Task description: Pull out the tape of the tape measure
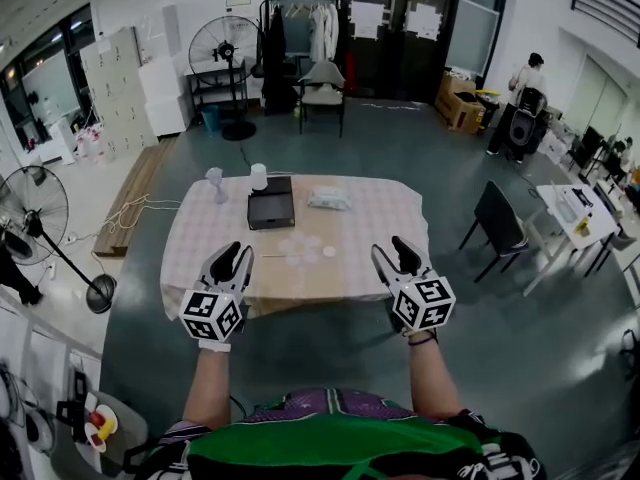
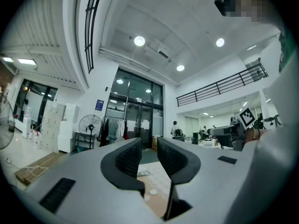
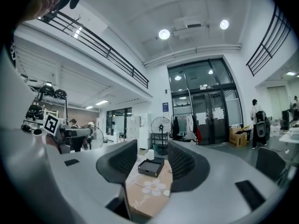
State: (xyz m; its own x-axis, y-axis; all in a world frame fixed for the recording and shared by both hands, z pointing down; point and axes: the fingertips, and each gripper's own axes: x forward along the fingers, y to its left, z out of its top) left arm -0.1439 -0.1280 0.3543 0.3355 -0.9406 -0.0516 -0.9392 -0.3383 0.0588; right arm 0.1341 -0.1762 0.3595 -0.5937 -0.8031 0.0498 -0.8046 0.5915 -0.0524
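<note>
A small round white object [image 1: 329,252], which may be the tape measure, lies on a brown mat with a flower print [image 1: 300,249] at the near side of the cloth-covered table [image 1: 195,233]. It also shows in the left gripper view [image 2: 153,192] and the right gripper view [image 3: 167,193]. My left gripper [image 1: 239,254] [image 2: 148,146] hovers in front of the table's near left edge, open, with nothing between its jaws. My right gripper [image 1: 390,247] [image 3: 152,155] hovers at the near right edge, also open and empty. Both point level toward the table.
On the table stand a black open box [image 1: 271,208], a white cup [image 1: 259,176], a clear bag [image 1: 330,199] and a small grey object [image 1: 215,180]. A dark chair [image 1: 497,223] stands right of the table, a floor fan [image 1: 35,218] at the left.
</note>
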